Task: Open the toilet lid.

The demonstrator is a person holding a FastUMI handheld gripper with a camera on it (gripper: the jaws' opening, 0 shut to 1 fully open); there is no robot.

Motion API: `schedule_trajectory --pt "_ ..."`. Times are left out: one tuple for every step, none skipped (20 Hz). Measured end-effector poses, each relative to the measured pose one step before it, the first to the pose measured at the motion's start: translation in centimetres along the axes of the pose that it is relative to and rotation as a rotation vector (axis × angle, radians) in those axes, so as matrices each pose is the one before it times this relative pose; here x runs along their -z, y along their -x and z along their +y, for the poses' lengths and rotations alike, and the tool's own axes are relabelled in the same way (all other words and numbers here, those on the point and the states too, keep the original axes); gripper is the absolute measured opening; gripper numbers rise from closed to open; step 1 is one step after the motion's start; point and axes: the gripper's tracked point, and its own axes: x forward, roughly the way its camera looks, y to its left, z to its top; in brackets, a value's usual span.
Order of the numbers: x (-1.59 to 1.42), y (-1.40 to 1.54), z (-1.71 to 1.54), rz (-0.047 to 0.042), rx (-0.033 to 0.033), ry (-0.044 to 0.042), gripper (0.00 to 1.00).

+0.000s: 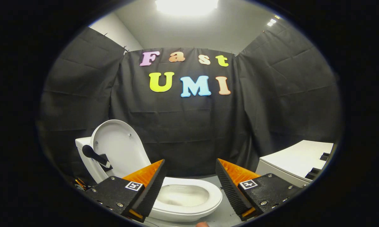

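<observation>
A white toilet [189, 198] stands just ahead of and below my fingers. Its lid [118, 149] is raised, leaning back against the white tank [82, 148] at the left. The seat ring [208, 201] lies flat around the bowl, whose inside shows between my fingers. A black handle [95, 156] sticks out beside the lid at the tank. My gripper [191, 171] hangs above the bowl, open, with nothing between its fingers. The left finger [151, 186] overlaps the bowl's near left rim in the view.
A white box-like unit [295, 162] with black parts on its right end stands to the right of the toilet. Black cloth walls close the booth behind and on both sides. Grey floor [224, 217] shows under the toilet. Some wires [80, 184] lie at the tank's foot.
</observation>
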Motion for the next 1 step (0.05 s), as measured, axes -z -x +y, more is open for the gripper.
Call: schedule_trajectory --pt "-0.197 0.082 -0.035 -0.00343 0.00192 0.00357 0.95"
